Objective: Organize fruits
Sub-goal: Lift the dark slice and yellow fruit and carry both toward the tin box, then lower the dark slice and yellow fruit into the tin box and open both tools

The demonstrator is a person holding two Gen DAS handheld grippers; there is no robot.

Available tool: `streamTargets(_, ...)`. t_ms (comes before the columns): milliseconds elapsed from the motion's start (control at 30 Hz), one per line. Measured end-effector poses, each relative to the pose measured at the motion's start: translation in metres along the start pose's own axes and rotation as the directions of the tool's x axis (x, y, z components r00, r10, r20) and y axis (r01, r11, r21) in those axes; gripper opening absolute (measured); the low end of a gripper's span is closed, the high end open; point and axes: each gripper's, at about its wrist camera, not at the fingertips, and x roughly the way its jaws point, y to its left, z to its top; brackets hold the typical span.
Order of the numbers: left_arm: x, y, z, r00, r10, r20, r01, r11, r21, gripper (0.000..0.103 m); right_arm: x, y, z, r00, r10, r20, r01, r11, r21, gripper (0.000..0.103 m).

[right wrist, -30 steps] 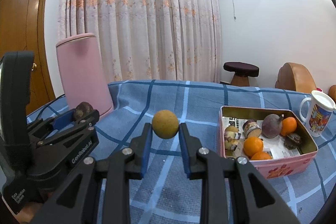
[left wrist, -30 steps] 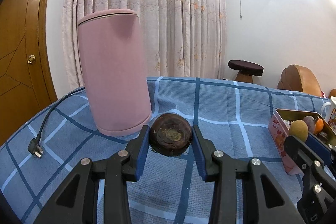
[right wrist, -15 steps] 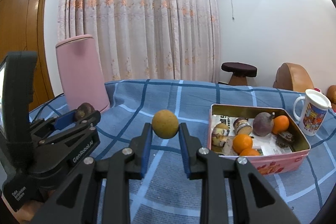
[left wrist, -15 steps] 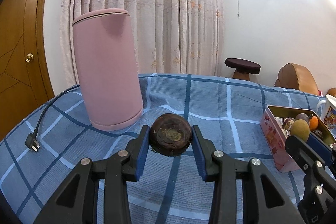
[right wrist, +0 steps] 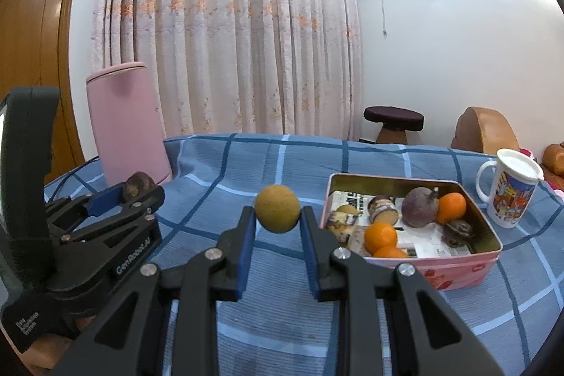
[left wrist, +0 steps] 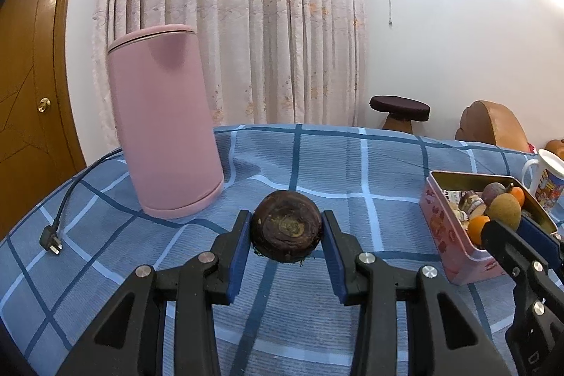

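Note:
My left gripper (left wrist: 286, 229) is shut on a dark brown round fruit (left wrist: 286, 229) and holds it above the blue checked tablecloth. My right gripper (right wrist: 277, 215) is shut on a yellow-brown round fruit (right wrist: 277, 213), held above the cloth left of a pink tin box (right wrist: 454, 268). The box holds oranges (right wrist: 380, 236), a purple fruit (right wrist: 419, 207) and other pieces. In the left wrist view the box (left wrist: 454, 256) is at the right, with the right gripper (left wrist: 507, 221) in front of it. The left gripper also shows in the right wrist view (right wrist: 135, 192), at the left.
A tall pink cylinder container (left wrist: 164, 122) stands at the back left, with a black power cord and plug (left wrist: 51, 244) beside it. A white printed mug (right wrist: 511, 187) stands right of the box. Stool and chair stand beyond the table.
Both grippers have shifted right with their fruits; the pink container has slid left in view and the tin box has come closer to the right gripper.

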Motion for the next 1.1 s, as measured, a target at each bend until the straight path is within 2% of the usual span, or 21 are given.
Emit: streamTargets(1100, -0.005, -0.083, 0.0, 0.995, -0.103, -0.013, 0.104, 0.991, 0.083, 0.041, -0.017, -0.086, -0.002, 0.992, -0.129, 0.013, 0.129, 0.992, 0.008, 0.029)
